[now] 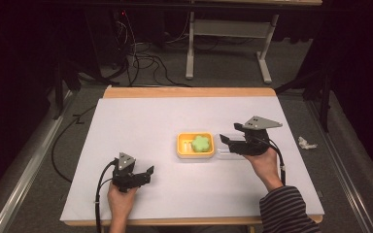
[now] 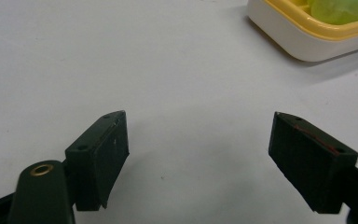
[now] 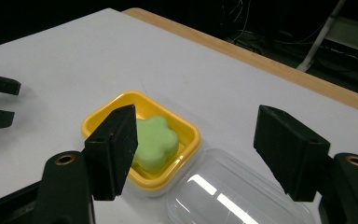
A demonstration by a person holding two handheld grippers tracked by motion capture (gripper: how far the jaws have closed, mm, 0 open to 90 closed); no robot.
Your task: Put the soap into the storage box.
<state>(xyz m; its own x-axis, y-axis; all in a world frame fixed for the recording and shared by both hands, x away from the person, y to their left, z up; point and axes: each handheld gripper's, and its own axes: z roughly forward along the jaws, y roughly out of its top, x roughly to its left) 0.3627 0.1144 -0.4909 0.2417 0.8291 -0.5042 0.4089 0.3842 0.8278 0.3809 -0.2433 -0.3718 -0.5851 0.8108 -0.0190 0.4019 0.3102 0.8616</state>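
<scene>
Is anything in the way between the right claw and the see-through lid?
Nothing visible is. The right gripper hangs open just above the clear lid, which lies on the table touching the yellow tray holding the green flower-shaped block.

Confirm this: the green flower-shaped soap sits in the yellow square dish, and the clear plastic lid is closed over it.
Not quite. The green flower-shaped soap does sit in the yellow square dish, but the clear plastic lid is off, lying on the table beside the dish. The right gripper view shows it, between the open right tongs.
</scene>
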